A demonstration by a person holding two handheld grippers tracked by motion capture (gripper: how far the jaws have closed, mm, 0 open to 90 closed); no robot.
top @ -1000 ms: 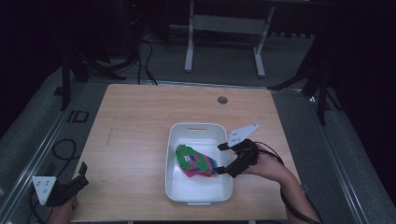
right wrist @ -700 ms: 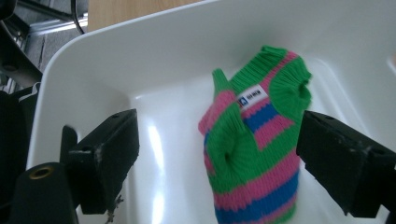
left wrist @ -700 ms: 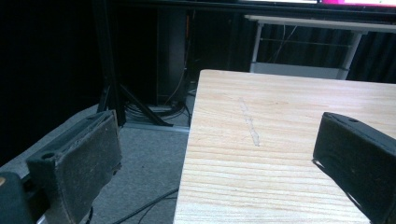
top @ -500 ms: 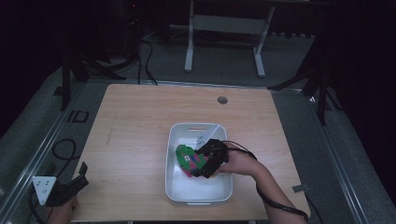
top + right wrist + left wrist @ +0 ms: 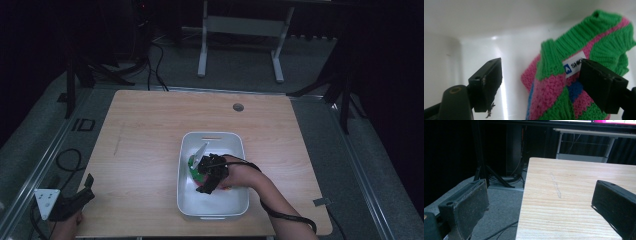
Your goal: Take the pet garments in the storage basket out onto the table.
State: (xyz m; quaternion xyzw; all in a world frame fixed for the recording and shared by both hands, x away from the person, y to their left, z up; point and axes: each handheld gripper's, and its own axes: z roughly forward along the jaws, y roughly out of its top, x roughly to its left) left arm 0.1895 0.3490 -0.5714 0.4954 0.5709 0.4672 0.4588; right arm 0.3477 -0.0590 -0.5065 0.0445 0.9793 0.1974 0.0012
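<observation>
I see the knitted green-and-pink piece (image 5: pixel 574 82) lying in the white tub (image 5: pixel 212 210) mid-table. My right gripper (image 5: pixel 541 82) is down inside the tub, its 2 jaws spread around the knit. My left gripper (image 5: pixel 541 207), jaws spread and empty, hangs off the table (image 5: pixel 574 195) corner, well left of the tub.

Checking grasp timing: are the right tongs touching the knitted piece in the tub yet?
Cannot tell. In the right gripper view the right tongs stand open around the knitted piece; one jaw overlaps its label, but no contact or gap shows plainly.
</observation>
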